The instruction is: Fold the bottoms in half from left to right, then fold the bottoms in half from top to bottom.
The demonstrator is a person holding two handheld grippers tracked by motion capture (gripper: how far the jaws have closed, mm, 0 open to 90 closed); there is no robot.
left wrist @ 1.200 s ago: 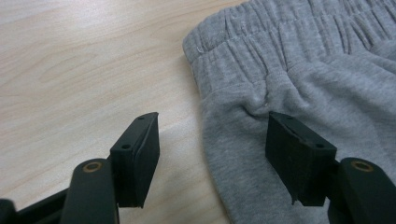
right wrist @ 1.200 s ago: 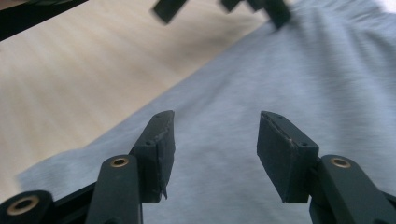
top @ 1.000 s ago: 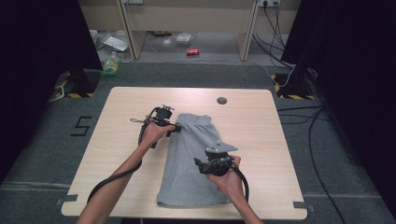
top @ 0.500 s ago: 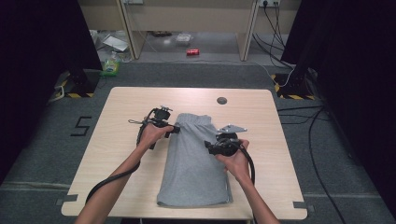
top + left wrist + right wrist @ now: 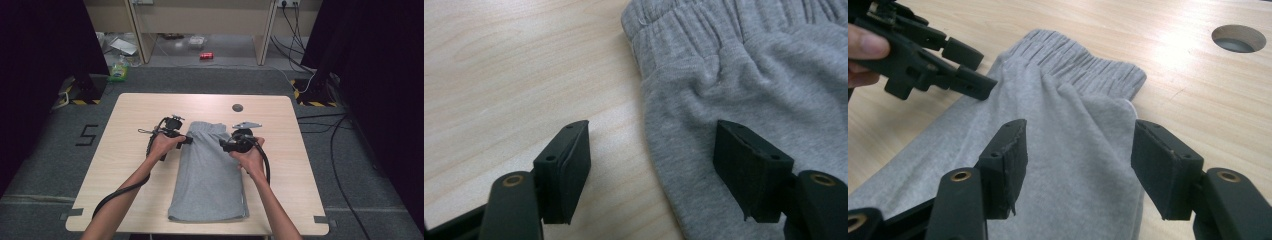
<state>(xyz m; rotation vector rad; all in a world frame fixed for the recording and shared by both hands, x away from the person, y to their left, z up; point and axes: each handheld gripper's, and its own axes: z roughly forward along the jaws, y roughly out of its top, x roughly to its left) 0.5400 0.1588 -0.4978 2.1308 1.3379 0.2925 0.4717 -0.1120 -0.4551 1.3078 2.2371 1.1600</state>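
Grey folded sweatpants [image 5: 210,170] lie lengthwise in the middle of the wooden table [image 5: 140,115], waistband at the far end. My left gripper [image 5: 186,140] is at the garment's left edge near the waistband. It stands open: one jaw hangs over bare wood, the other over the cloth [image 5: 749,75]; its midpoint is [image 5: 651,165]. My right gripper [image 5: 223,145] is at the right edge, just short of the waistband. Its jaws have just been opening and stand open [image 5: 1078,160] over the grey fabric [image 5: 1073,100], not pressing on it. The left gripper [image 5: 979,69] shows across the pants.
A round cable hole [image 5: 237,107] sits in the table beyond the waistband, also seen in the right gripper view as a hole [image 5: 1238,38]. Bare wood lies on both sides of the pants. Cables and small litter are on the floor past the far edge.
My right gripper has travelled away from the person along the pants' right edge, from mid-length up to near the waistband. The left gripper has stayed in place.
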